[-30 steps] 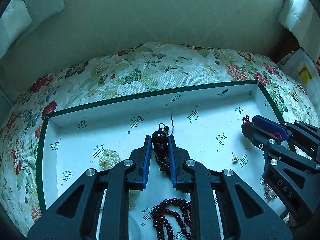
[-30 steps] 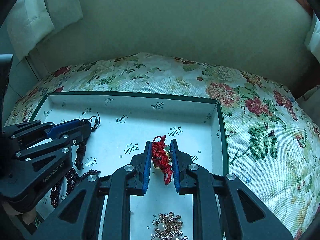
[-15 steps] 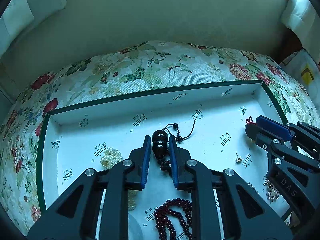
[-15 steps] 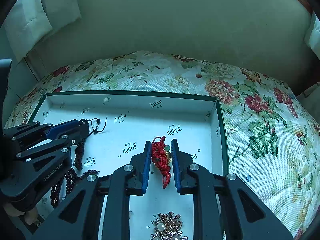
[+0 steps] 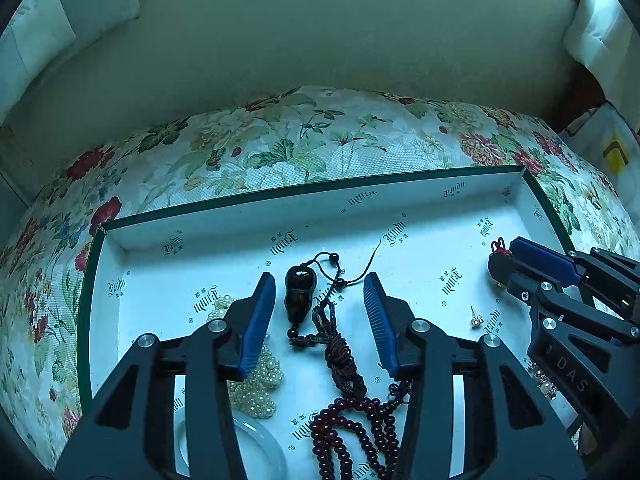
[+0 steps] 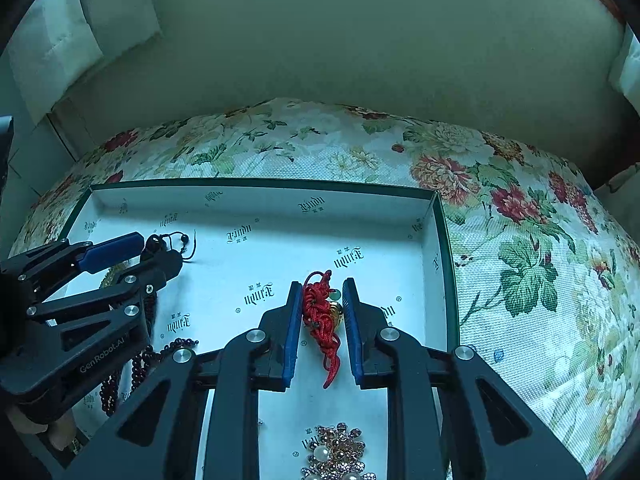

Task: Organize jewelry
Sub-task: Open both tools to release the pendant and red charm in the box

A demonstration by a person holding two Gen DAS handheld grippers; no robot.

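Note:
A white box tray with a dark green rim lies on a floral cloth. My left gripper is open over it, and a dark gourd pendant on a braided cord lies on the tray floor between its fingers. My right gripper is shut on a red knotted cord charm with a small green bead and a gold bell, held over the tray's right part. The right gripper also shows in the left wrist view, the left one in the right wrist view.
In the tray lie a dark red bead strand, a pearl strand, a pale bangle, a small stud earring and a rhinestone and pearl brooch. A pale wall stands behind the cloth.
My left gripper has opened and let go of the gourd pendant, which now lies on the tray floor. My right gripper still holds the red charm and has hardly moved.

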